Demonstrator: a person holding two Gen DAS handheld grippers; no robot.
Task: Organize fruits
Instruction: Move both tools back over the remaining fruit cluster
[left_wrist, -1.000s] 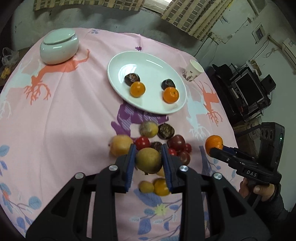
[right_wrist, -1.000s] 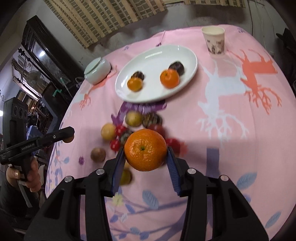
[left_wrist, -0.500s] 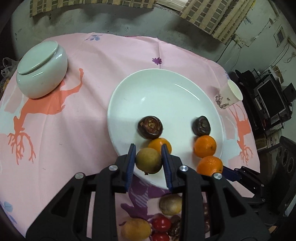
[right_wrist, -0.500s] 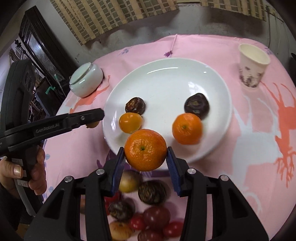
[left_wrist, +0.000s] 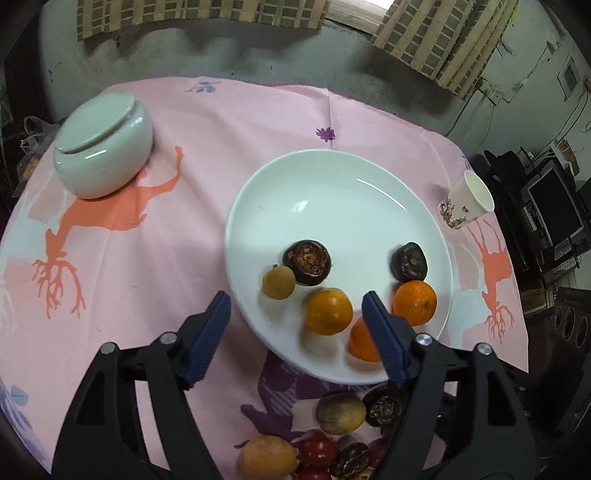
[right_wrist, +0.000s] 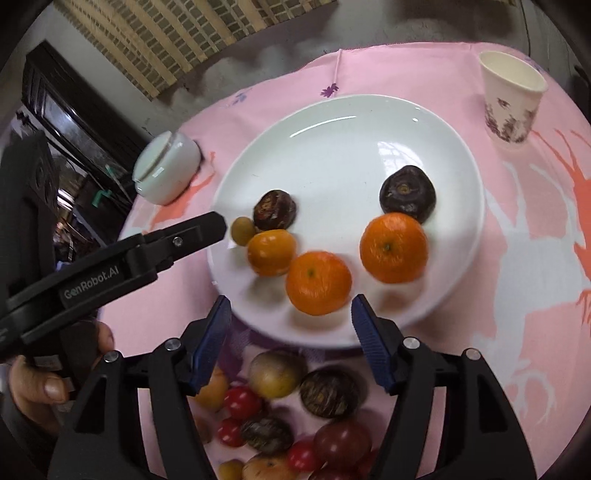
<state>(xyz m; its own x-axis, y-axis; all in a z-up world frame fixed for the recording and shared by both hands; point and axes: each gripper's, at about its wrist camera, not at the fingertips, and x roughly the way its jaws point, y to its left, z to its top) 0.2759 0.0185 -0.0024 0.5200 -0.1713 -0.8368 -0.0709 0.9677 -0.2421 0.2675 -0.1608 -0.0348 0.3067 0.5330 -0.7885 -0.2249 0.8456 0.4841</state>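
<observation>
**Orange and tan fruit freshly dropped on the plate**

Orange peel showed between your right gripper jaws, which had just been opening: the mandarin you carried a second ago lay loose on the white plate, no pad touching it. Your left gripper jaws had just been opening too and stood wide, with the tan round fruit resting on the plate beside a dark fruit. That made six pieces plated; judging by the heap of loose fruit on the pink cloth below the plate, plenty remained to sort. A paper cup and a lidded ceramic jar stood well apart from the plate on the desk. Your two grippers sat close together, so they could crowd each other.
</observation>
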